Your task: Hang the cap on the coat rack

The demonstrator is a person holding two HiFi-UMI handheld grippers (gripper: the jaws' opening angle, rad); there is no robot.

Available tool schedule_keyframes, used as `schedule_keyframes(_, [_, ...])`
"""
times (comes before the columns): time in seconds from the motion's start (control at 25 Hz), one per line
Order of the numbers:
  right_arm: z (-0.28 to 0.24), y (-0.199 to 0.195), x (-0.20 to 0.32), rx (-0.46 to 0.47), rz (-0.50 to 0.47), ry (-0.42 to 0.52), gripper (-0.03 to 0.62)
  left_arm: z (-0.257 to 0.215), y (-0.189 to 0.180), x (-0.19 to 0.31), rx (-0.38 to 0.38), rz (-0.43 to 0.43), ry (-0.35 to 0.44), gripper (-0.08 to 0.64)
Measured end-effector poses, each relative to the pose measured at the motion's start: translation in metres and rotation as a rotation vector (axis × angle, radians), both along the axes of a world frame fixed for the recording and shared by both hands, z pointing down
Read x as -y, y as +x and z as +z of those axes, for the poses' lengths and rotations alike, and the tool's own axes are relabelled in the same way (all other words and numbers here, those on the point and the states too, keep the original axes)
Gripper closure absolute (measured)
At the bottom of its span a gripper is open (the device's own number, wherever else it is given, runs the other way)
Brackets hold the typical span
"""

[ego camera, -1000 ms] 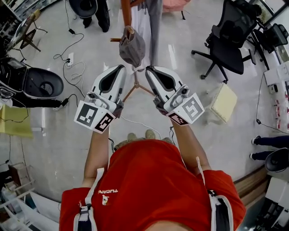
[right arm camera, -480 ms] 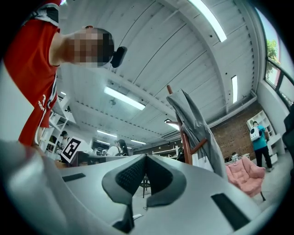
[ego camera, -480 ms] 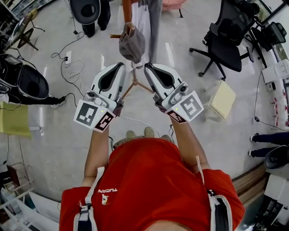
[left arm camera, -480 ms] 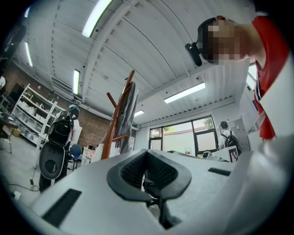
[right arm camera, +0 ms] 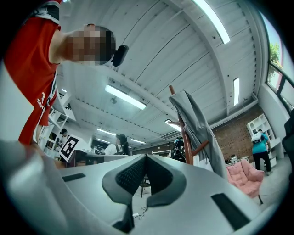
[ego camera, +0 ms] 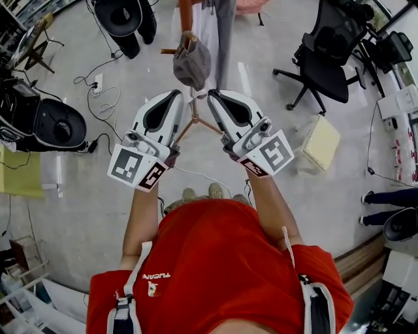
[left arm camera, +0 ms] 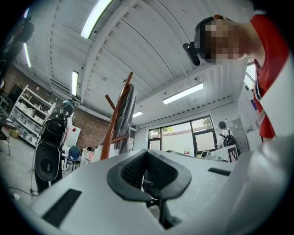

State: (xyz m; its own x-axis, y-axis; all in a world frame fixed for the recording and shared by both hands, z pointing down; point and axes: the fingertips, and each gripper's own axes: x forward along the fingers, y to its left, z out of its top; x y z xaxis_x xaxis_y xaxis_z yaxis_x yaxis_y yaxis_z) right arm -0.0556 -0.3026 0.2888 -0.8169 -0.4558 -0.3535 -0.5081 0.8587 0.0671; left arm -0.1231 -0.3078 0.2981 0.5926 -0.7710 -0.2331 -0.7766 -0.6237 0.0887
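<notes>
Holding left gripper [ego camera: 176, 98] and right gripper [ego camera: 213, 98] near grey cap [ego camera: 191, 62] hanging on wooden coat rack [ego camera: 185, 19], both jaws pressed together, empty.

I'm in an open office-lab: a black swivel chair [ego camera: 326, 62] upper right, floor cables [ego camera: 108, 98] upper left, ceiling strip lights [left arm camera: 183, 93], shelving [left arm camera: 23, 110] far left.
</notes>
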Motion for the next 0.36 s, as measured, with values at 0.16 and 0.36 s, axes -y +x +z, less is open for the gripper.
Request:
schedule_keyframes(0.16, [0.0002, 0.0006, -0.0008, -0.001, 0.007, -0.003, 0.569, -0.0010, -0.0001, -0.0010, -0.003, 0.003, 0.001, 0.551])
schedule_keyframes(0.36, [0.0008, -0.0004, 0.0020, -0.004, 0.010, -0.003, 0.569, -0.0038, 0.0009, 0.0023, -0.004, 0.008, 0.007, 0.551])
